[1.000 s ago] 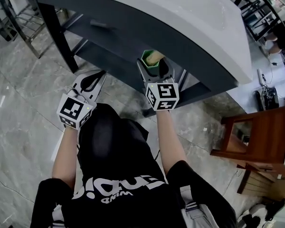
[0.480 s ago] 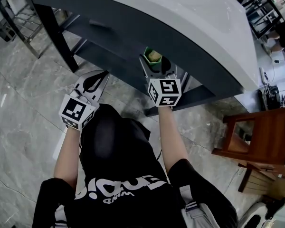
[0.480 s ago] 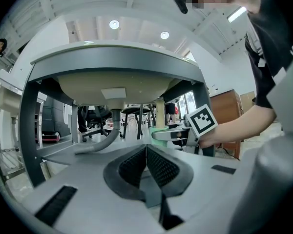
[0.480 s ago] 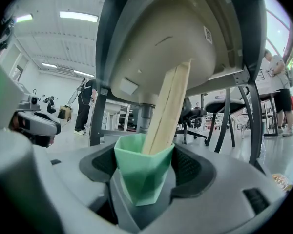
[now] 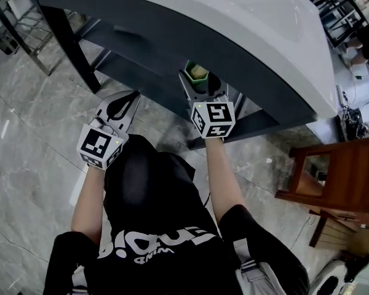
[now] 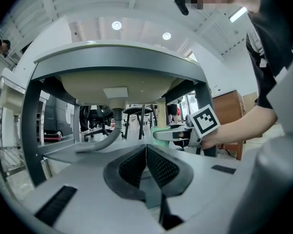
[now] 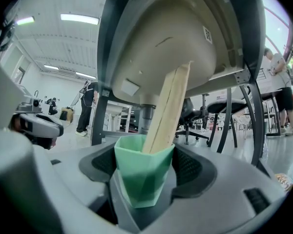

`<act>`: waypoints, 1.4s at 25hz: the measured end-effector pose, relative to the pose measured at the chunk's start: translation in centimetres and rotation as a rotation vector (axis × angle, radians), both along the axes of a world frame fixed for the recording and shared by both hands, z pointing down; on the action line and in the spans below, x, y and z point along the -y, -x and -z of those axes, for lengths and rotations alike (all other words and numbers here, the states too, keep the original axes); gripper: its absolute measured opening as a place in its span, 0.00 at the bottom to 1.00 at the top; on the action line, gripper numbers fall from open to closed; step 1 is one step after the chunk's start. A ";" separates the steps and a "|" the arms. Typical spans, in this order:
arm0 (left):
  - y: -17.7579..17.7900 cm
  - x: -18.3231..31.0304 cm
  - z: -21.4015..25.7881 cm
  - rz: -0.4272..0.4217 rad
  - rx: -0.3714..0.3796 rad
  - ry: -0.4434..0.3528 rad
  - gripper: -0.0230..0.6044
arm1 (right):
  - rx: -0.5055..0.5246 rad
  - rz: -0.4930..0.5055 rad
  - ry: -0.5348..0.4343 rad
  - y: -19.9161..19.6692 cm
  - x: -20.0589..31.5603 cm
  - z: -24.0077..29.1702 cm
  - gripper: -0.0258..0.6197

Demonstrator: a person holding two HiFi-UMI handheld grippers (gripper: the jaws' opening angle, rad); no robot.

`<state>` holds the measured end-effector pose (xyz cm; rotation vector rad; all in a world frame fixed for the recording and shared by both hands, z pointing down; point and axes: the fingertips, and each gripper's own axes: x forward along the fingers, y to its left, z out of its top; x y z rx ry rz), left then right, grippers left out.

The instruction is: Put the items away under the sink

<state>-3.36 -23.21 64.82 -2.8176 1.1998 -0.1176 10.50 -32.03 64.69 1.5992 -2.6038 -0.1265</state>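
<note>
A pale green faceted cup (image 7: 144,172) with flat wooden sticks (image 7: 168,111) standing in it sits between the jaws of my right gripper (image 7: 149,167), which is shut on it. From the head view this gripper (image 5: 198,82) and the cup (image 5: 195,72) are at the front edge of the grey-framed sink unit (image 5: 172,35). The basin's underside (image 7: 161,38) and drain pipe (image 7: 146,118) lie just ahead. My left gripper (image 6: 146,152) is shut and empty, held lower left (image 5: 130,97). It looks at the low shelf (image 6: 73,155) under the basin.
A curved drain hose (image 6: 105,140) runs down under the basin. Dark frame legs (image 5: 74,48) stand at the unit's sides. A wooden cabinet (image 5: 332,177) is at the right and a metal rack (image 5: 24,23) at the far left. Office chairs and people stand beyond.
</note>
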 end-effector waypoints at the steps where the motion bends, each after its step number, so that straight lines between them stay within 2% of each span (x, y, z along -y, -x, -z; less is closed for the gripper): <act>1: 0.0 0.0 0.0 -0.001 -0.001 0.000 0.07 | 0.004 0.000 -0.002 0.0 0.0 0.1 0.56; 5: 0.1 -0.1 0.1 -0.005 -0.001 -0.001 0.07 | 0.037 -0.011 -0.012 -0.4 0.3 0.6 0.57; 11: 0.1 -0.2 0.0 -0.013 -0.008 0.001 0.07 | 0.032 -0.016 -0.020 -0.6 0.3 0.7 0.62; 24: 0.5 -1.2 0.2 -0.011 -0.003 -0.008 0.07 | 0.040 -0.010 -0.021 -0.2 -3.2 0.4 0.63; 28: 1.0 -2.0 -0.1 -0.001 0.002 -0.005 0.07 | 0.056 0.027 -0.017 0.9 -5.9 0.4 0.63; 35: 1.7 -3.5 0.4 0.000 0.005 -0.017 0.07 | 0.066 0.169 0.001 5.0 -12.3 0.0 0.62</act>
